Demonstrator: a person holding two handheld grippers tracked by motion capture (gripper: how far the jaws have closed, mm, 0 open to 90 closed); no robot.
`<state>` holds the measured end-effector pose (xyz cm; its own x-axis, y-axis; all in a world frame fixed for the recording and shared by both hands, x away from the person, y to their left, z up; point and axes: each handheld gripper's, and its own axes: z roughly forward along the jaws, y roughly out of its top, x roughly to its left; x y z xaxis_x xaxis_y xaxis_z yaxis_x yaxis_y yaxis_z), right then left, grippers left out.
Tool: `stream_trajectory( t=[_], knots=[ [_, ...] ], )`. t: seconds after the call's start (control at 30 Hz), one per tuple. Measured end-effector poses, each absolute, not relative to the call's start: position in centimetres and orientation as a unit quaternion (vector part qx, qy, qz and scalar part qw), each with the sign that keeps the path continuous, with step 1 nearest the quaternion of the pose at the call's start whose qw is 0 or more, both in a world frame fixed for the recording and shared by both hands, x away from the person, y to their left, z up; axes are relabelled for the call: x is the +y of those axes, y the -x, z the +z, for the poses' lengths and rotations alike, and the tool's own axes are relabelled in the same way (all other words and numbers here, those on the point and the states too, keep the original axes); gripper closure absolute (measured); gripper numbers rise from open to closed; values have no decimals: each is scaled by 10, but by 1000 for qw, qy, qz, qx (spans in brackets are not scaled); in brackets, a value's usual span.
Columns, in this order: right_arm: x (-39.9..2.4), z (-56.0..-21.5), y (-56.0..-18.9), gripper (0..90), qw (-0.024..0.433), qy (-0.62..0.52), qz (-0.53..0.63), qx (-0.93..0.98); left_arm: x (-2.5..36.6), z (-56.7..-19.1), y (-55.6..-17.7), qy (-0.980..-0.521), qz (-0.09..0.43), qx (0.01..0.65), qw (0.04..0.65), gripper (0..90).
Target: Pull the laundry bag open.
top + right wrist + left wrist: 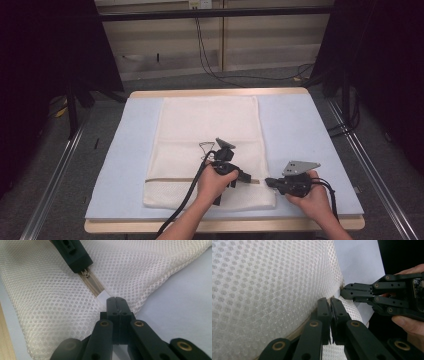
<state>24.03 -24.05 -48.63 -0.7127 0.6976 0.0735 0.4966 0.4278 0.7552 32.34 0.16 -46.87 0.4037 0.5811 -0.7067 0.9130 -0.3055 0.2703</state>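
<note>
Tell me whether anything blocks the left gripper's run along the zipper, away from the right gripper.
Nothing visible does. The left gripper is shut on the zipper of the mesh bag; the right gripper pinches the bag's edge at the zipper's end. In the high view, the zipper line ahead lies bare.

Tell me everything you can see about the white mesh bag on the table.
The mesh bag is a flat, off-white rectangle of honeycomb net fabric, lying lengthwise on the pale blue mat. A tan zipper runs across it near the end closest to the person. The left gripper is shut on the zipper's slider, though the pull itself is hidden. The right gripper is shut on the white tab at the zipper's end, at the bag's edge. The fabric puckers slightly around both grips.
</note>
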Motion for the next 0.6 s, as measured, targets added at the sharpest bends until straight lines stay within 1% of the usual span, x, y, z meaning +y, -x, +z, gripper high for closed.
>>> stream_trajectory(
  t=[0.13,0.2,0.5,0.6],
  knots=[
    [-241,-487,-241,900,123,-357,400,835,9,-467,-325,-768,-253,485,333,873],
    [-241,-487,-241,900,124,-358,399,835,12,-466,-326,-770,-243,489,331,874],
    [-242,-487,-241,900,120,-358,403,834,21,-464,-327,-762,-255,491,336,874],
    [-242,-487,-241,900,121,-358,403,833,22,-464,-328,-764,-249,493,335,874]
  ],
)
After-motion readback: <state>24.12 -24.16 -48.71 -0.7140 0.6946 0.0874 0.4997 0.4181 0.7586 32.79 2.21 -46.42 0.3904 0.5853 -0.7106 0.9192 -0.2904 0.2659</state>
